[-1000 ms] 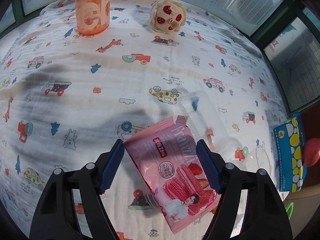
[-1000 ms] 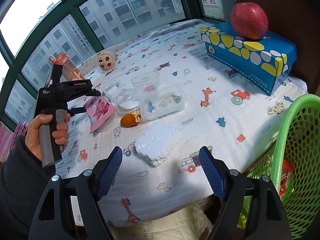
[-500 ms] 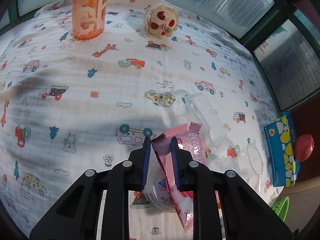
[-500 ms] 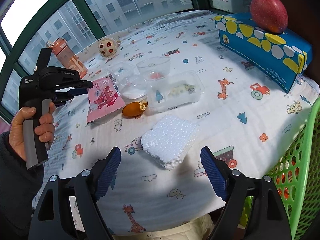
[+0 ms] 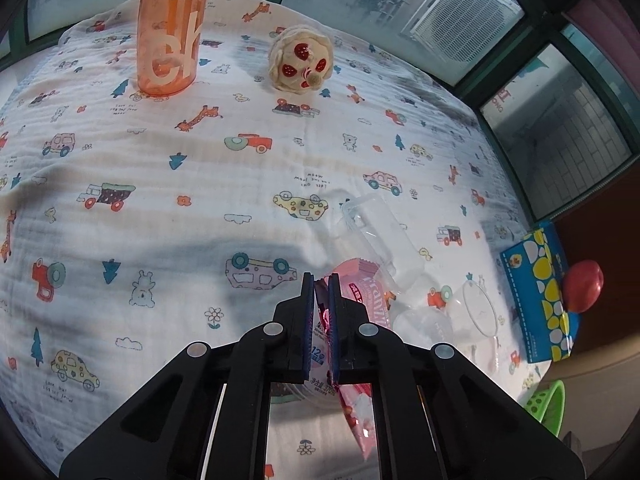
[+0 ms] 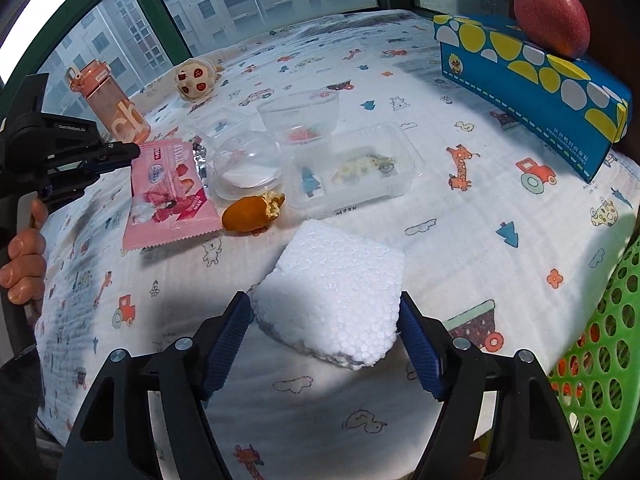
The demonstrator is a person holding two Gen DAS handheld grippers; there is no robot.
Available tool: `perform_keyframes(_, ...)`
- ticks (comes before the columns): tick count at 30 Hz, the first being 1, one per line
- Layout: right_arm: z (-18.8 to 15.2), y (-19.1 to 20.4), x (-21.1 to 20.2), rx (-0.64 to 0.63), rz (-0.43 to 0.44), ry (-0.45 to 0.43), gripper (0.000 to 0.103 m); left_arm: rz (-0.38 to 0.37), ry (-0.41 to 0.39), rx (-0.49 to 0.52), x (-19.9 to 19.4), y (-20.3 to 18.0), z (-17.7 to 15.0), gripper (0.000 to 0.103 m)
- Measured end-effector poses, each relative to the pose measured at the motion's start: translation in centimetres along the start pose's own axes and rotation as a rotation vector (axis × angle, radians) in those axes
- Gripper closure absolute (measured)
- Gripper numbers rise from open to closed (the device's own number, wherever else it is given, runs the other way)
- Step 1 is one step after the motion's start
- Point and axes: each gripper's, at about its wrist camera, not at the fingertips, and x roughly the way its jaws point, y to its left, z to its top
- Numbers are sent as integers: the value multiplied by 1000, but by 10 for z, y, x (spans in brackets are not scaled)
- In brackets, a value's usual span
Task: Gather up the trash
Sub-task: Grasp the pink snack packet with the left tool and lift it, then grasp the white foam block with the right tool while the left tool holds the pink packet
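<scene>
Now your left gripper [image 5: 320,320] pinches the pink wrapper [image 6: 168,196] left of centre, while your right gripper's [image 6: 325,344] jaws, just narrowing, straddle the foam [image 6: 332,288] untouched: squeeze, then carry both to the green basket [image 6: 600,360] at lower right

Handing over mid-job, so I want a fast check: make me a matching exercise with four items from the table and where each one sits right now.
Items:
1. pink snack wrapper
2. white foam block
3. red apple
4. orange bottle

Places:
A. on top of the blue tissue box
B. standing at the table's far edge by the window
C. pinched in the left gripper
D. between the right gripper's open jaws

Pairs: 1-C, 2-D, 3-A, 4-B
</scene>
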Motion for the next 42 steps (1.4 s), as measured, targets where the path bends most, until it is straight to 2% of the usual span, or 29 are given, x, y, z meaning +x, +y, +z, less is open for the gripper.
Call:
perform_keyframes(2,0,1,1,-4,-20,-15,39,-4,-7,5,-5,0,-1,98)
perform_keyframes(9,-2,3,-13,-14,-4,-44,39,-37,-25,7,-23,0,-2,100)
perform_keyframes(19,-6,1,-62,-18,14,-128,39,-104,-75,86,-69,-26,-12,100)
perform_keyframes(29,-22,-34,-121,27,-26,-220,39,-217,-104,199,-111,-85,-35,100)
perform_keyframes(42,-59,-123,-184,174,-157,-295,39,-364,-45,331,-118,-188,-81,100)
